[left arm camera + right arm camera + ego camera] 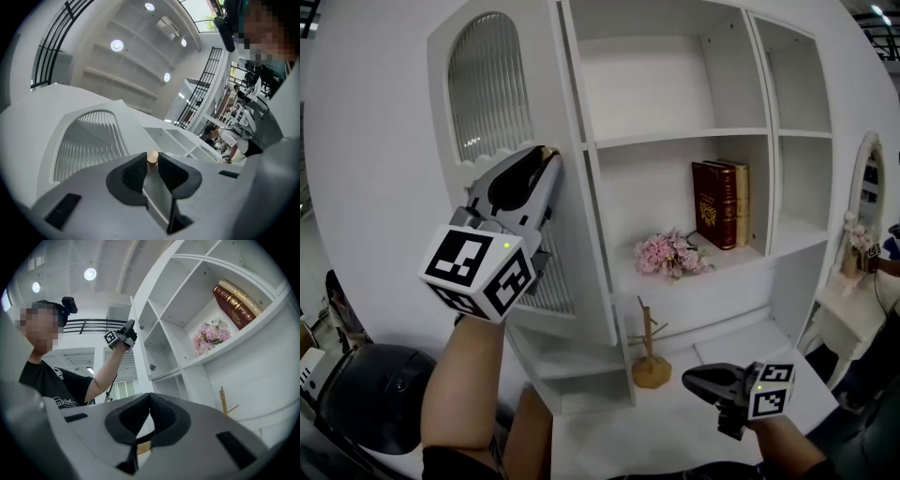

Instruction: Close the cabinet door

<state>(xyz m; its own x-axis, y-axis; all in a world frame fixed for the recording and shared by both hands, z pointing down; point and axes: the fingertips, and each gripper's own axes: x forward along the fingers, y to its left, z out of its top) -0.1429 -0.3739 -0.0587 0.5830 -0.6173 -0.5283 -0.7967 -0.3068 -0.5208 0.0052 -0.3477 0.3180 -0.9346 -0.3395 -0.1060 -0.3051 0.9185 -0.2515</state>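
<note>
With the left gripper [547,157] clamped on the cabinet door [492,89] edge, the knob [152,156] at its fingertips, swing smoothly toward the shelves [675,137] on its right; the right gripper [692,379] hangs closed and empty.

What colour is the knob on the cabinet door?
Light tan, like pale wood. The knob shows best in the left gripper view.
</note>
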